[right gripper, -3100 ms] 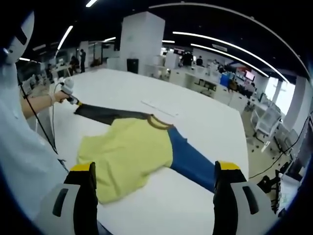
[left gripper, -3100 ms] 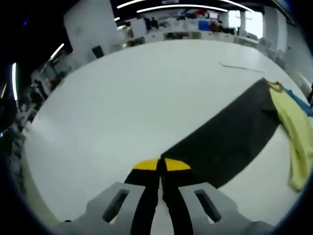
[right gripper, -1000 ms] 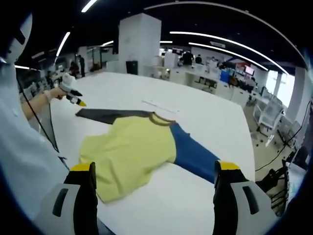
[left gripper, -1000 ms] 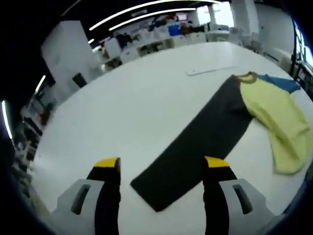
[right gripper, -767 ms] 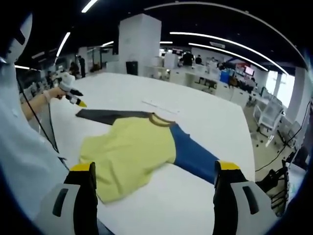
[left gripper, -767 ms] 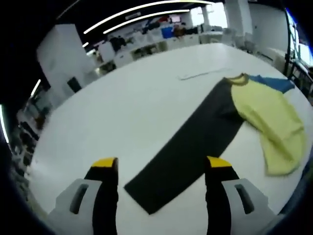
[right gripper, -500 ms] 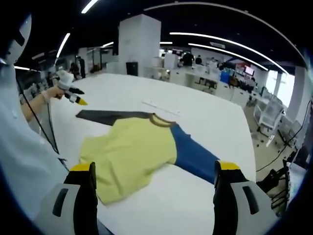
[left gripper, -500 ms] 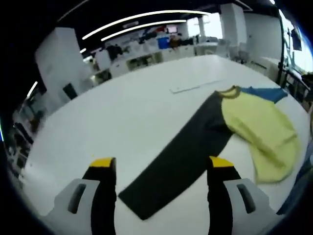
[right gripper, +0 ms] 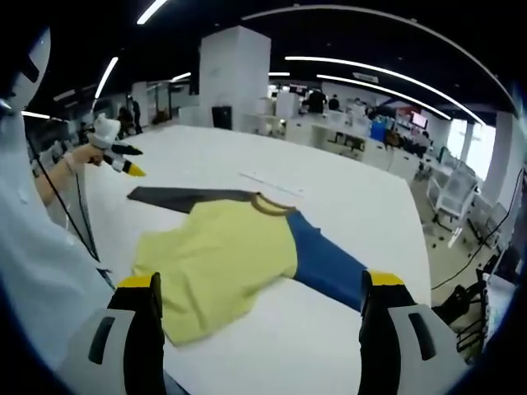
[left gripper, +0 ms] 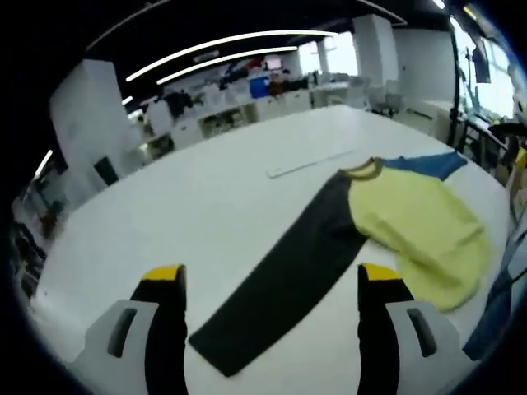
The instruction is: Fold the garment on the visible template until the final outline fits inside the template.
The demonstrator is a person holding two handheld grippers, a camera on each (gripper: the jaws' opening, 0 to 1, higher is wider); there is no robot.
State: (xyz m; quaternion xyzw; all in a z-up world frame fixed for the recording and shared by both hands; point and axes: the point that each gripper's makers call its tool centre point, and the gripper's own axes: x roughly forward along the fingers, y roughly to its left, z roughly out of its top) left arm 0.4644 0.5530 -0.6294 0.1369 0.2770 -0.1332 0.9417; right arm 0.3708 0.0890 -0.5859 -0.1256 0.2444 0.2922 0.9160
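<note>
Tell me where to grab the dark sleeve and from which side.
Grip the dark sleeve at its free cuff end, which lies flat just ahead of the open left gripper. Coming from beyond the cuff, along the sleeve's length, seems best.

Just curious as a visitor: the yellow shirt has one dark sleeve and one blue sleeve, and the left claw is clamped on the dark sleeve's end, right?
Not quite. The left claw is open and off the dark sleeve, as the left gripper view shows. The rest holds: the yellow shirt has one dark sleeve and one blue sleeve.
</note>
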